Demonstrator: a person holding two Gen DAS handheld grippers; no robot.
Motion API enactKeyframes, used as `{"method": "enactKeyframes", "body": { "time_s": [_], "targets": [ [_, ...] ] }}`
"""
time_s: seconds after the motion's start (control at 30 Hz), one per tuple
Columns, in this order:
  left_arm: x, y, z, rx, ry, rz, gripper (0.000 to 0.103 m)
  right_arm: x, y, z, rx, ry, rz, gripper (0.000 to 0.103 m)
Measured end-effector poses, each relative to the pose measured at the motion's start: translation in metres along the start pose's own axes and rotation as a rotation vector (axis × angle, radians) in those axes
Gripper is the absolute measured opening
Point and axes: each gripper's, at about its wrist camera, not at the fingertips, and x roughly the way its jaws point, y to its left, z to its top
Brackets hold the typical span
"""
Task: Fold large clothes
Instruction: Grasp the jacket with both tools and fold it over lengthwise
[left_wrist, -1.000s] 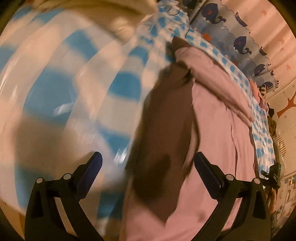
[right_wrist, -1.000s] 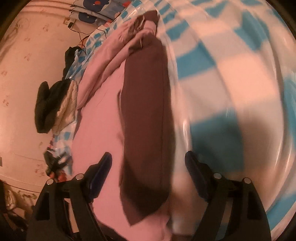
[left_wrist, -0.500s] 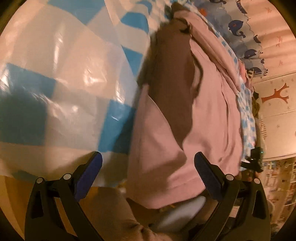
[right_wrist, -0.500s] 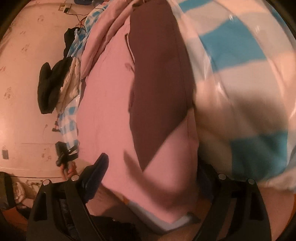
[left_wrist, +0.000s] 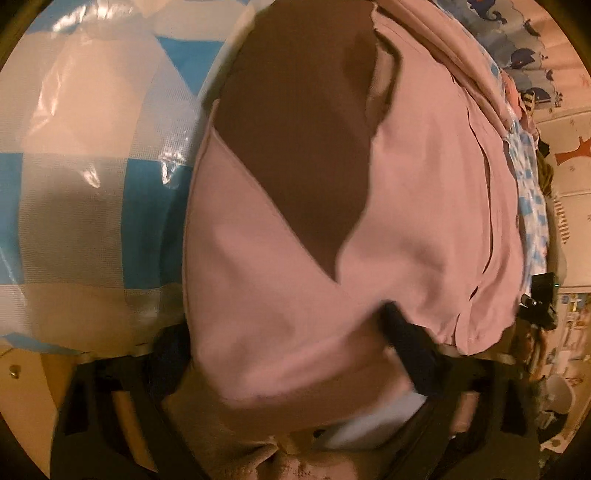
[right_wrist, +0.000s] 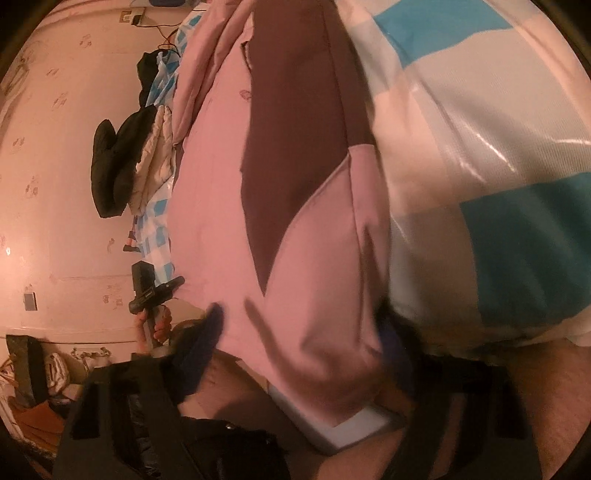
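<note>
We were closing both the left gripper (left_wrist: 288, 343) and right gripper (right_wrist: 303, 332) around the pink garment's (left_wrist: 424, 184) near hem, and judged that catching every layer evenly mattered most.

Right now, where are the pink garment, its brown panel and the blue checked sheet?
pink garment (left_wrist: 436, 192), left wrist view: its broad pink body.
brown panel (left_wrist: 303, 147), left wrist view: middle of the panel.
blue checked sheet (right_wrist: 517, 251), right wrist view: a blue square.
</note>
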Motion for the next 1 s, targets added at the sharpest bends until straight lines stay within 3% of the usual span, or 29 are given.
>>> {"method": "enactKeyframes", "body": {
  "time_s": [0.03,0.07,0.1,0.13,0.3,0.4,0.57,0.7,0.8,0.87,0.9,0.93,1.0],
  "targets": [
    [-0.002,-0.002,-0.002,-0.001,-0.009,0.005,0.058,0.001,0.002,-0.002,-0.009,-0.005,0.002,0.042],
    [-0.005,-0.003,-0.003,0.0,-0.02,0.0,0.052,0.001,0.003,-0.004,-0.016,-0.014,0.01,0.035],
    [-0.009,-0.004,-0.005,0.002,-0.028,-0.013,0.038,0.0,0.005,-0.006,-0.031,-0.027,0.015,0.032],
    [-0.013,-0.005,-0.006,0.002,-0.035,-0.019,0.029,0.0,0.009,-0.008,-0.039,-0.042,0.029,0.03],
    [-0.04,-0.015,-0.009,0.017,-0.096,-0.025,0.016,-0.013,0.026,-0.012,-0.081,-0.113,0.122,0.024],
    [-0.057,-0.028,-0.006,0.023,-0.134,-0.056,0.014,-0.026,0.04,-0.013,-0.105,-0.163,0.179,0.022],
    [-0.112,-0.055,-0.012,0.052,-0.25,-0.214,0.013,-0.056,0.064,-0.01,-0.136,-0.25,0.238,0.021],
    [-0.147,-0.073,-0.032,0.119,-0.289,-0.271,0.012,-0.089,0.091,-0.016,-0.183,-0.301,0.245,0.021],
    [-0.148,-0.073,-0.051,0.159,-0.261,-0.29,0.013,-0.112,0.094,-0.033,-0.207,-0.3,0.23,0.021],
    [-0.136,-0.063,-0.065,0.186,-0.206,-0.3,0.016,-0.112,0.085,-0.042,-0.208,-0.247,0.205,0.022],
    [-0.125,-0.055,-0.072,0.201,-0.169,-0.3,0.02,-0.108,0.076,-0.046,-0.202,-0.207,0.175,0.026],
    [-0.113,-0.043,-0.077,0.186,-0.132,-0.31,0.029,-0.102,0.062,-0.048,-0.186,-0.16,0.146,0.036],
    [-0.095,-0.02,-0.08,0.124,-0.098,-0.33,0.042,-0.092,0.032,-0.049,-0.118,-0.112,0.127,0.047]
  ]
}}
